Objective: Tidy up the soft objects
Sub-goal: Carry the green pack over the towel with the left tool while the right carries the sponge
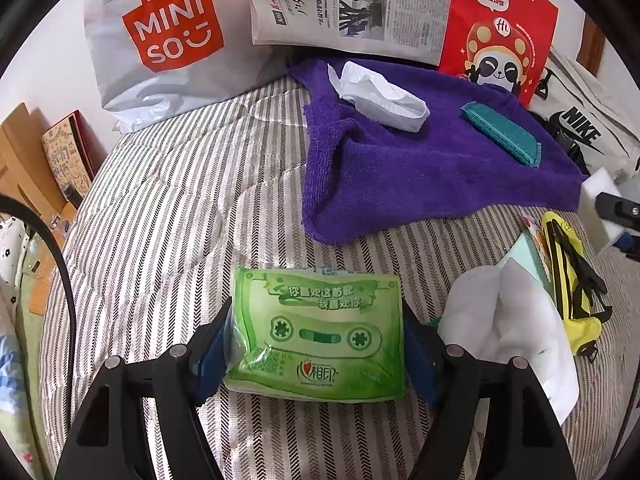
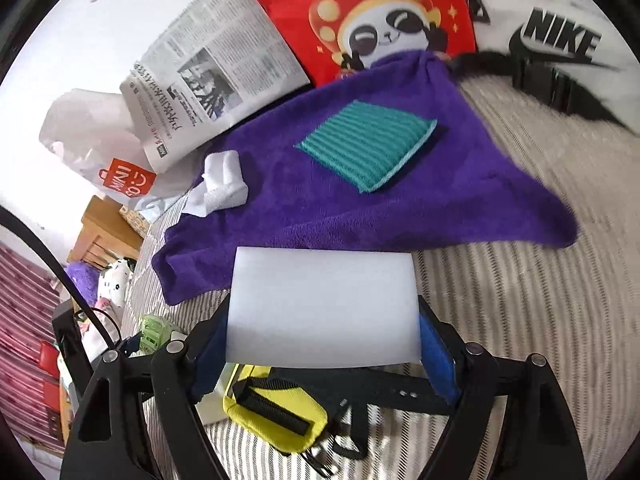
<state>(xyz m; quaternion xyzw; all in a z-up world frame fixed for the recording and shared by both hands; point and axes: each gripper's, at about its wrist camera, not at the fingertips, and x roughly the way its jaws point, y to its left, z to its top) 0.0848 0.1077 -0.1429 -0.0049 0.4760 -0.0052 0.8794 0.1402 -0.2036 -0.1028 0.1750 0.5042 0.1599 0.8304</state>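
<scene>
A green tissue pack (image 1: 316, 336) lies on the striped bed cover (image 1: 180, 220), and my left gripper (image 1: 316, 320) is shut on it, its blue pads against both sides. In the right wrist view my right gripper (image 2: 324, 312) is shut on a white sponge block (image 2: 324, 304), held above the bed near the front edge of a purple towel (image 2: 360, 208). On that towel lie a teal ribbed pad (image 2: 368, 144) and a crumpled white tissue (image 2: 224, 188). The left wrist view shows the same sponge block (image 1: 596, 208) at its right edge.
A MINISO bag (image 1: 168, 32), a newspaper (image 1: 348, 4), a red panda bag (image 1: 500, 28) and a Nike bag (image 1: 580, 132) line the back. A white cloth (image 1: 508, 328) and a yellow pouch (image 2: 276, 416) lie at the right. Boxes (image 1: 24, 160) stand off the bed's left side.
</scene>
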